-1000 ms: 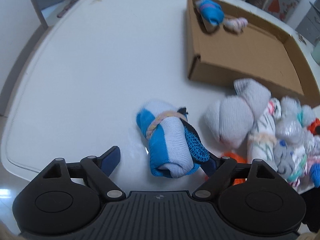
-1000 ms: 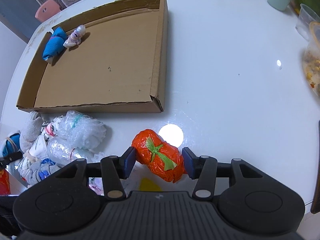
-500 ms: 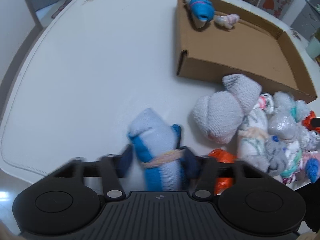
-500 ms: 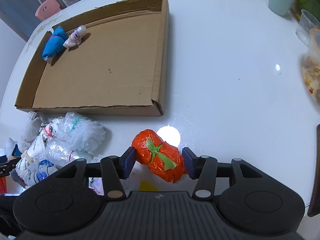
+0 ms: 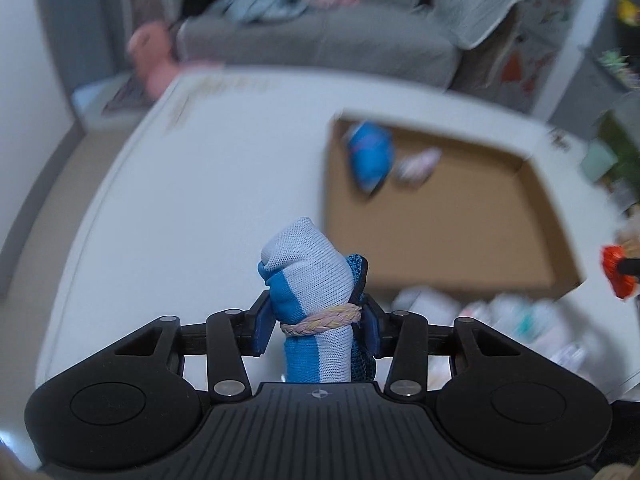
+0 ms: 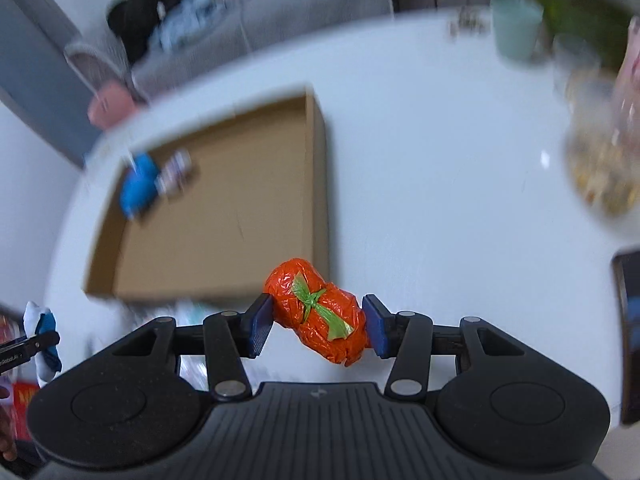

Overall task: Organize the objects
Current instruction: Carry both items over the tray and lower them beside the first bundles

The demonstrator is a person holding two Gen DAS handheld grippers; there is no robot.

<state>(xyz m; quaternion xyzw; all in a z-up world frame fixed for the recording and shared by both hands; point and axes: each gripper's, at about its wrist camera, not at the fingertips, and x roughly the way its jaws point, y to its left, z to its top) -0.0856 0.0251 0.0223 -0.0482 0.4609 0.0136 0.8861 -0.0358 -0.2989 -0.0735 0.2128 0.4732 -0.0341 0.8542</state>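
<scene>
While both bundles are carried above the table, the scene is logged thus:

Left gripper (image 5: 316,326): black plastic body w/ blue pads; jaws pressed onto the sock roll from both sides, the pinch sitting at the braided band.
Sock roll (image 5: 310,280): knit fabric, fine mesh weave, white & bright blue panels, rolled into a stubby cylinder w/ rounded top; held upright between the pads, clear of the table; a darker blue grippy-dotted part is seen on its right side.
Braided band (image 5: 320,320): pastel plaited cord, wrapped round the roll's middle.
Right gripper (image 6: 316,326): same build; jaws closing a little more, w/ the orange bundle between them and both pads on its ends.
Orange bundle (image 6: 318,318): crinkly glossy plastic film, lumpy oval shape, tied w/ a green strip knotted on top; held crosswise, off the table.
Cardboard tray (image 6: 316,168): shallow, flat, brown corrugated, low walls; lies on the table beyond both grippers.
Blue roll (image 5: 370,156): soft fabric, placed in the tray's far left corner.
Pale bundle (image 5: 416,164): small, whitish-pink, blurred; just beside the blue roll, inside the tray.
Pile (image 5: 500,320): wrapped & fabric bundles, pale, blurred; on the table at the tray's near edge.
Table (image 6: 440,180): white, smooth, glossy, rounded edge.
Cup (image 6: 516,30): pale green, at the far right of the table; blurred.
</scene>
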